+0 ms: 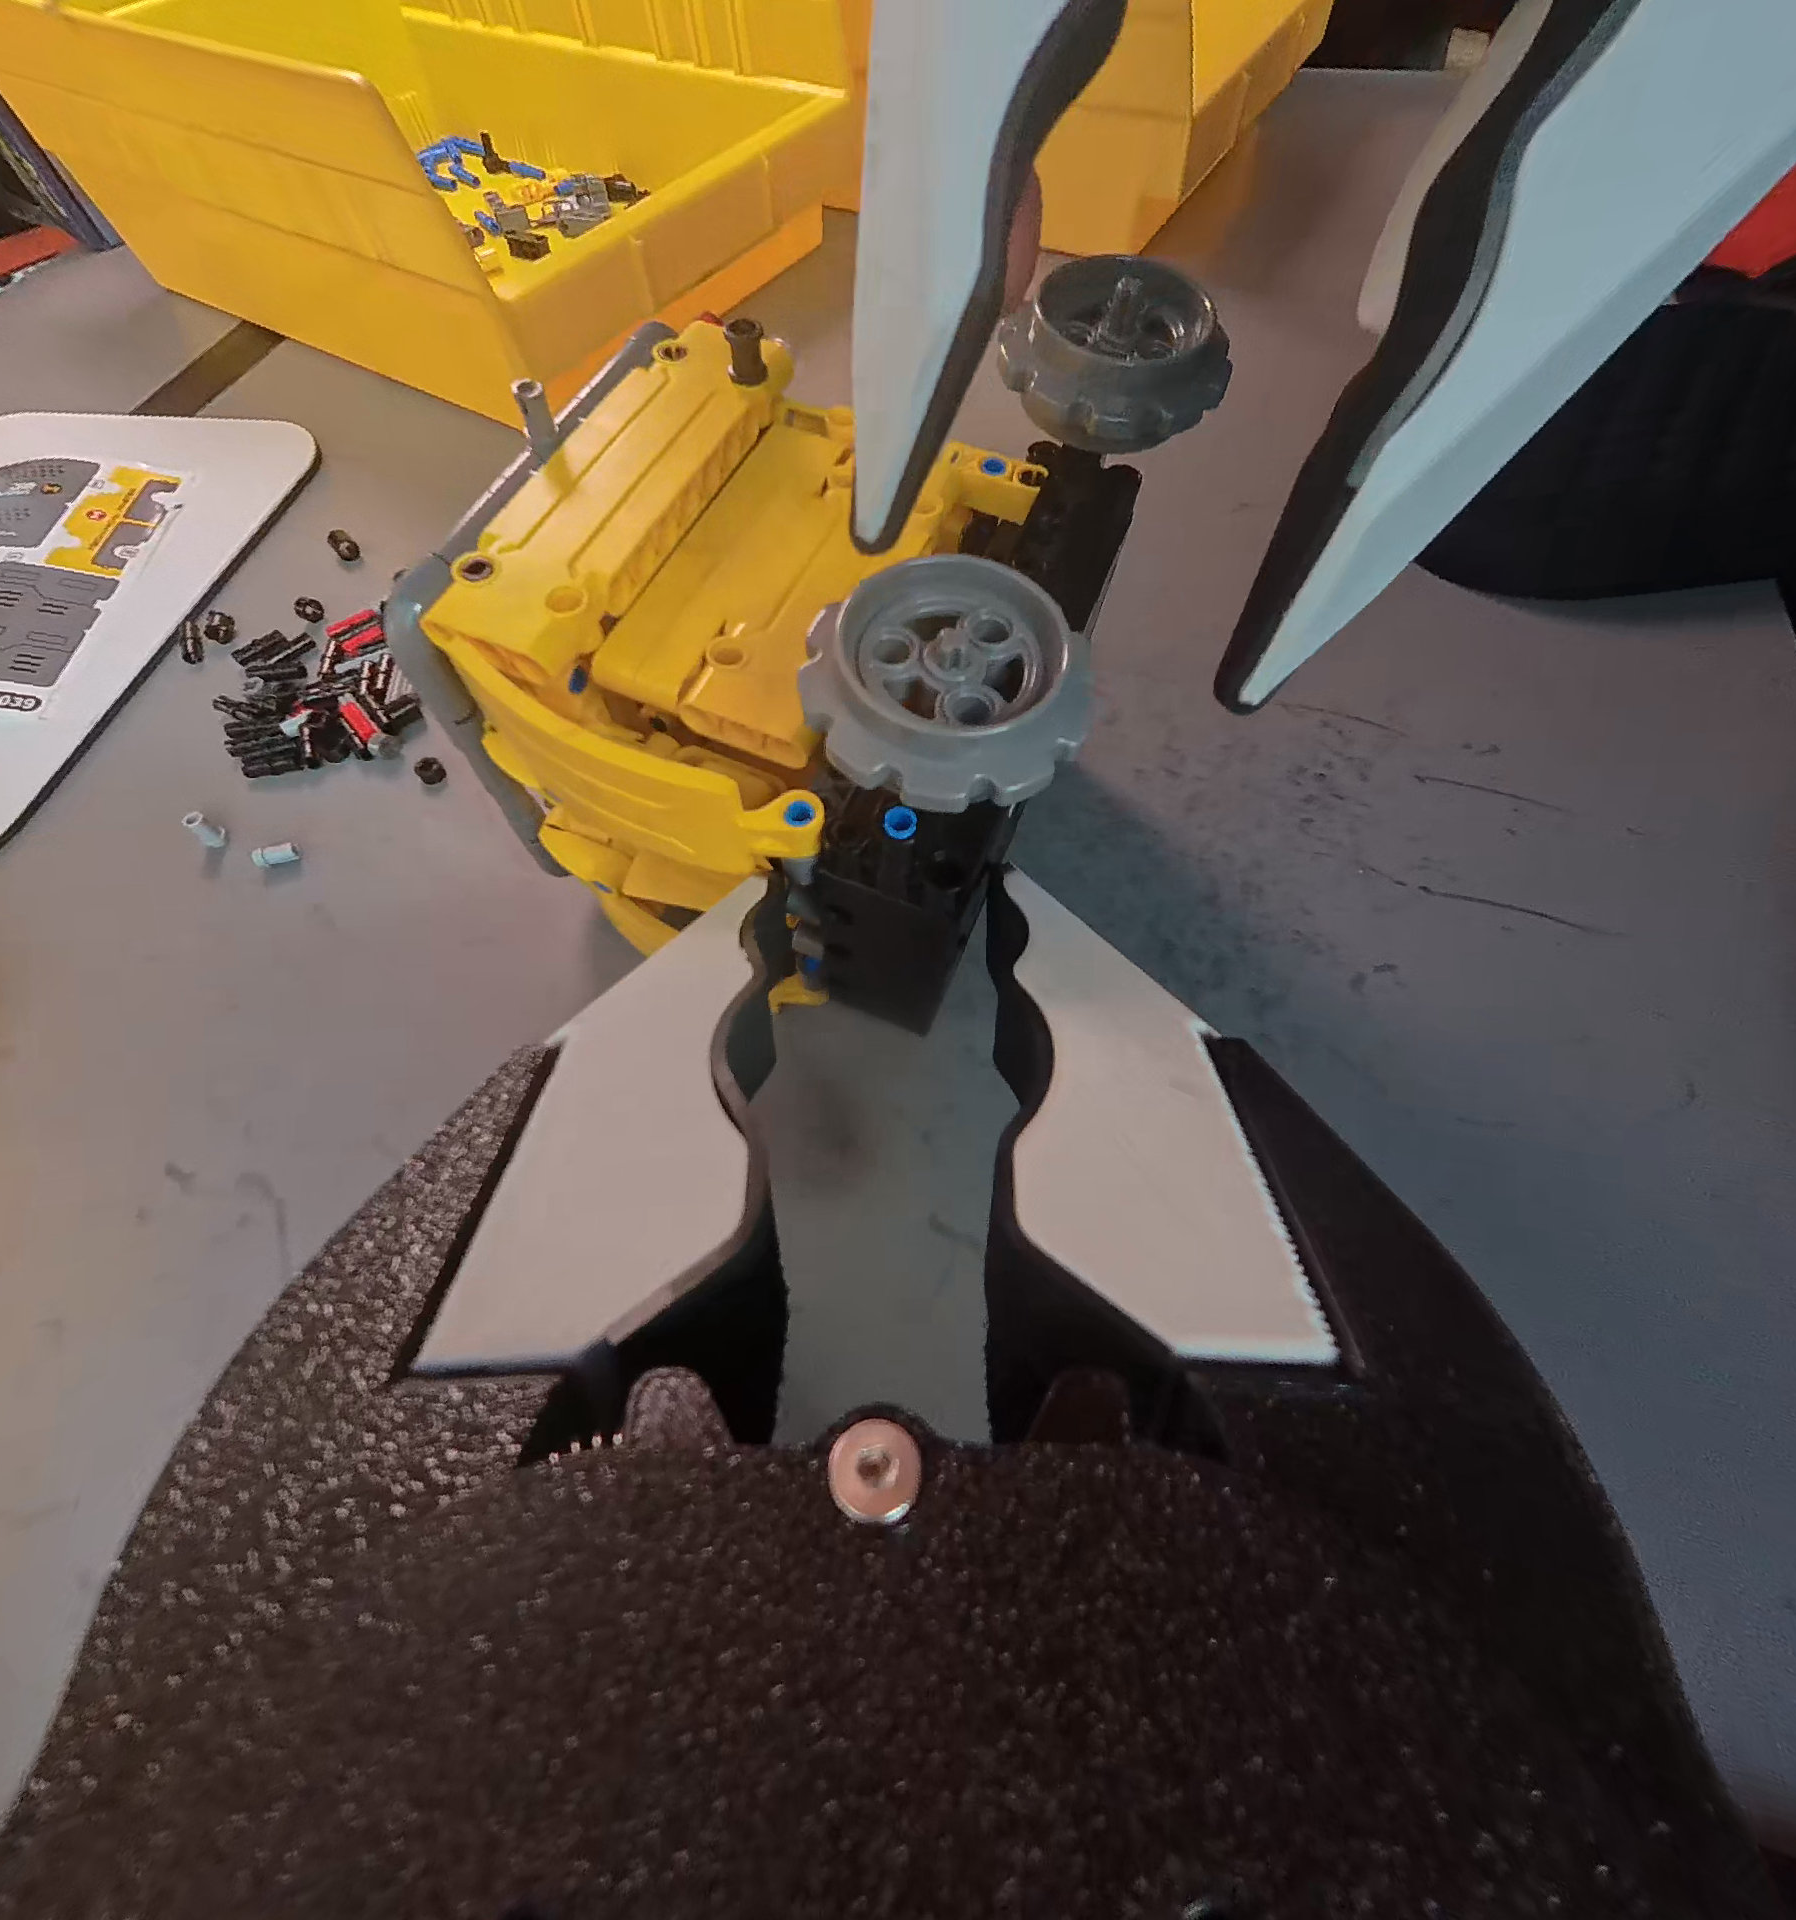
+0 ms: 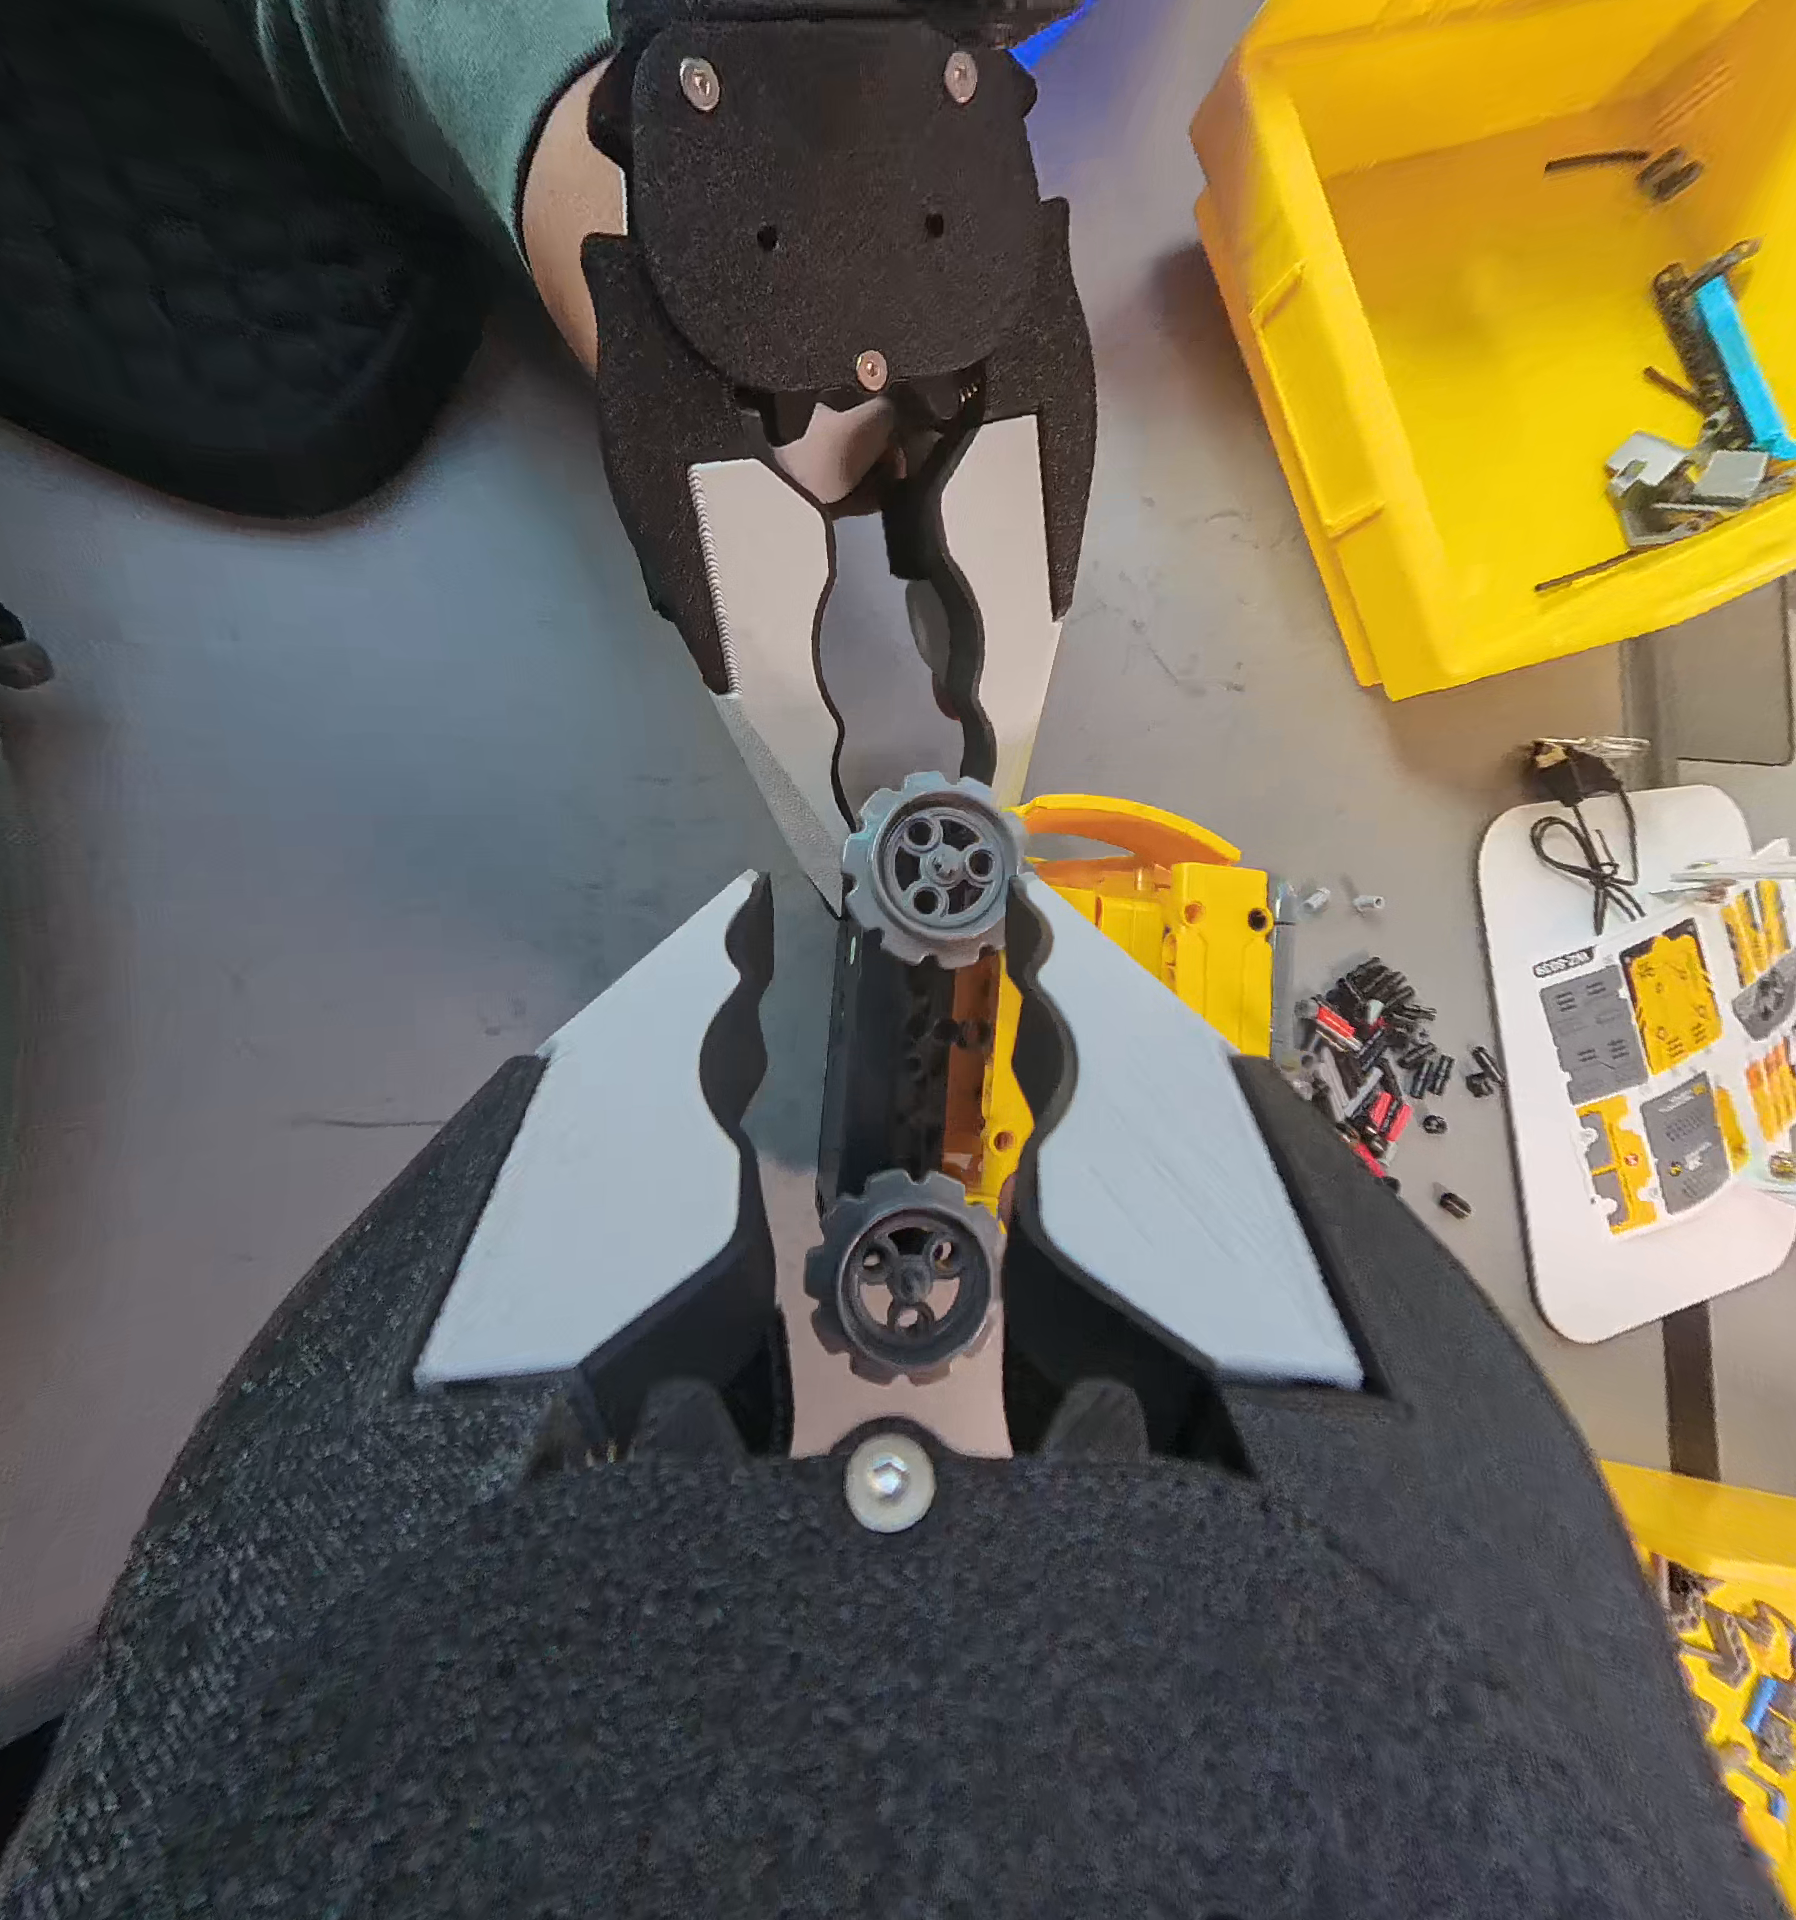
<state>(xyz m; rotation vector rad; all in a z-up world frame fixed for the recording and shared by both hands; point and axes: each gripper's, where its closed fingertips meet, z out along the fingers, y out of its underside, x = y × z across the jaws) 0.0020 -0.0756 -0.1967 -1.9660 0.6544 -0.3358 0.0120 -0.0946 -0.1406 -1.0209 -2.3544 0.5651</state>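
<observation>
A yellow and black brick-built vehicle model (image 1: 645, 582) lies on its side on the grey table, with two grey toothed wheels (image 1: 951, 681) (image 1: 1117, 348) on its black frame. My left gripper (image 1: 883, 894) is shut on the near end of the black frame (image 1: 894, 935). My right gripper (image 1: 1060, 613) comes in from the far side, open wide, straddling the frame and wheels. In the right wrist view my right gripper (image 2: 892, 888) is open, with both wheels (image 2: 930, 868) (image 2: 904, 1288) between its fingers. The yellow body (image 2: 1195, 935) lies to its right.
Yellow bins (image 1: 250, 187) (image 2: 1496, 312) with small parts stand behind the model; another (image 2: 1746, 1662) is at the lower right. A pile of black and red pins (image 1: 312, 696) and a white board with a sticker sheet (image 1: 42, 582) lie left of the model. A person's sleeve (image 2: 250, 260) shows. The gap from one gripper's tips to the other's is roughly 6 cm.
</observation>
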